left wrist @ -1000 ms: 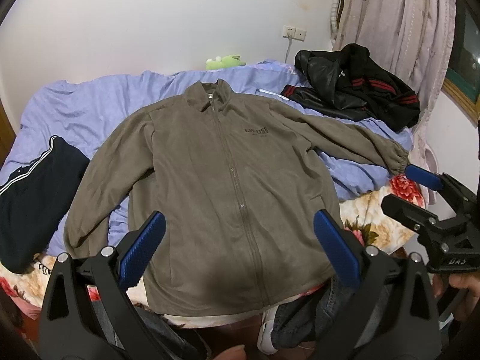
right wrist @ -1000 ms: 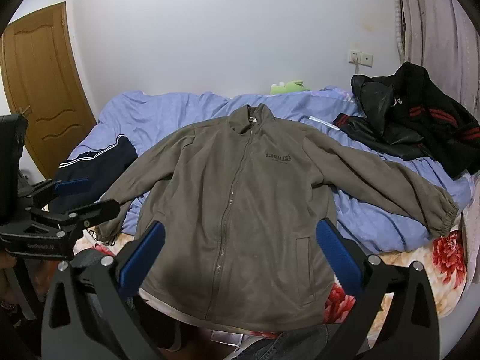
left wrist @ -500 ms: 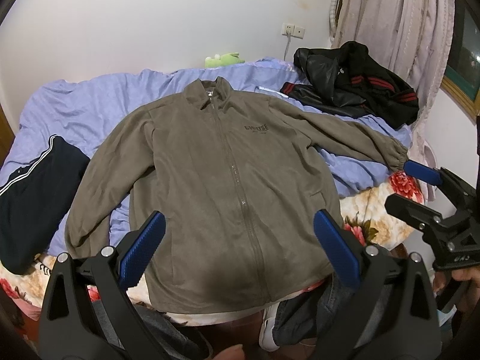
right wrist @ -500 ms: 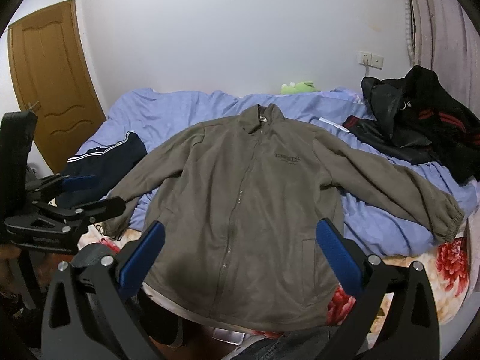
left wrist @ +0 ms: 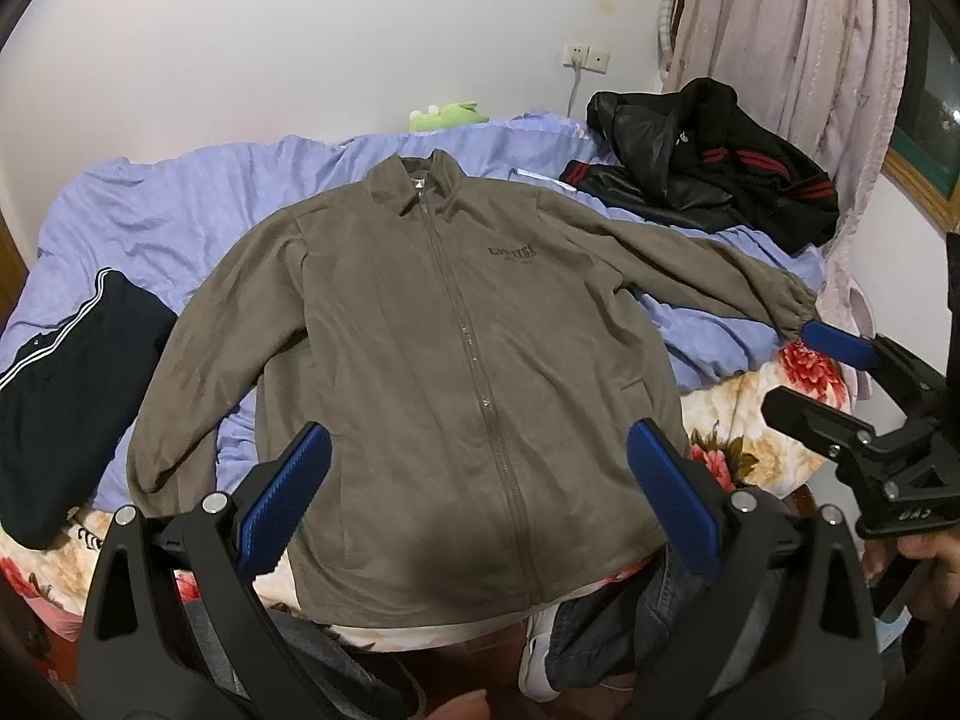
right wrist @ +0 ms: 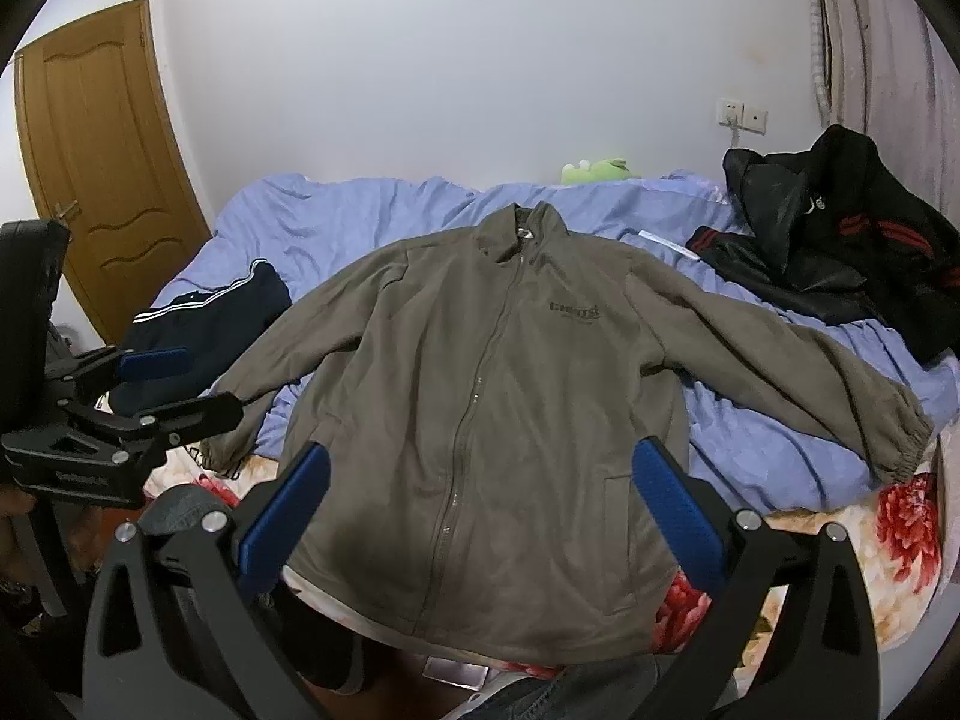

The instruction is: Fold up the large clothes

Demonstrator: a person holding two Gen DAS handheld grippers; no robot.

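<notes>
An olive-brown zip jacket [left wrist: 444, 360] [right wrist: 498, 396] lies spread face up on the bed, collar toward the wall, both sleeves stretched outward, hem at the near edge. My left gripper [left wrist: 480, 498] hovers open above the hem with nothing between its blue pads. My right gripper [right wrist: 480, 510] is open too, above the hem, empty. In the left wrist view the right gripper [left wrist: 840, 384] shows at the right, beside the jacket's right cuff [left wrist: 792, 306]. In the right wrist view the left gripper [right wrist: 150, 390] shows at the left, close to the left cuff [right wrist: 222, 450].
A lilac sheet [left wrist: 180, 210] covers the bed over a floral blanket [left wrist: 738, 420]. A navy garment with white stripes [left wrist: 60, 372] lies left. A black jacket with red stripes [left wrist: 708, 162] lies back right. A green plush [left wrist: 444, 114], curtains [left wrist: 798, 48] and a wooden door [right wrist: 102, 162] surround.
Both grippers have drifted slightly, so the jacket sits a little differently in each view. The right gripper has shifted left and up relative to the bed. Jaws stay open; the jacket is unmoved.
</notes>
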